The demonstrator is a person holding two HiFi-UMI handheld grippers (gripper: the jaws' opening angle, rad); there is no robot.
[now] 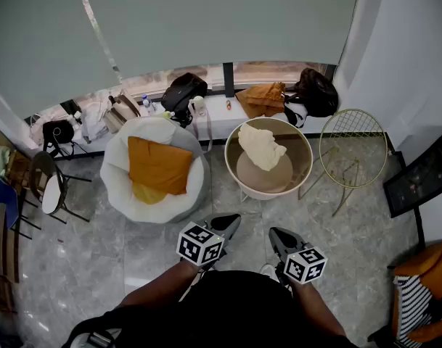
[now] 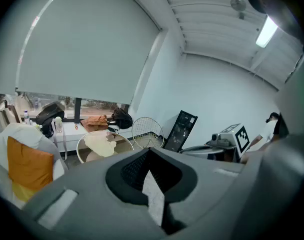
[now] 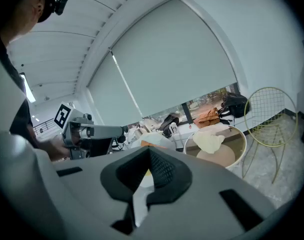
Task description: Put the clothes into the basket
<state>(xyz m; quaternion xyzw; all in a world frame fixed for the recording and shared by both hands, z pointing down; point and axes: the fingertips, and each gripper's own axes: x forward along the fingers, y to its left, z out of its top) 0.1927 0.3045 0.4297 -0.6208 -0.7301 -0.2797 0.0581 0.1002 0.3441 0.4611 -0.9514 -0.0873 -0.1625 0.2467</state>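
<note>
A: Where do the clothes stand?

B: A cream cloth (image 1: 261,146) lies inside the basket (image 1: 310,167), slumped against its far wall. An orange piece (image 1: 159,165) sits on the white beanbag (image 1: 119,167) just left of the basket, with a yellow one (image 1: 146,193) peeking out under its lower edge. I take those two for what is not yet moved, though the orange one could be a cushion.

A: And the claws?

B: Both clenched, with nothing between the jaws. The left claw (image 1: 228,225) and right claw (image 1: 277,238) are held low and close to the body, tips tilted down at the floor (image 1: 75,267) in front of beanbag and basket. I'd call it a resting carry, since nothing lies within reach from there.

A: Why is the basket so near the beanbag?

B: Probably to keep the carry short. The two stand just beside each other, so a lifted cloth need only swing right and drop.

A: What does the next move ask?

B: The left claw is on the beanbag's side. My guess is that it must open, reach forward and pinch a fold of the orange piece high up, so the cloth peels off the yellow one rather than dragging it along.

A: Anything in the way?

B: A wire table (image 1: 353,148) stands right of the basket, clear of that path.
</note>
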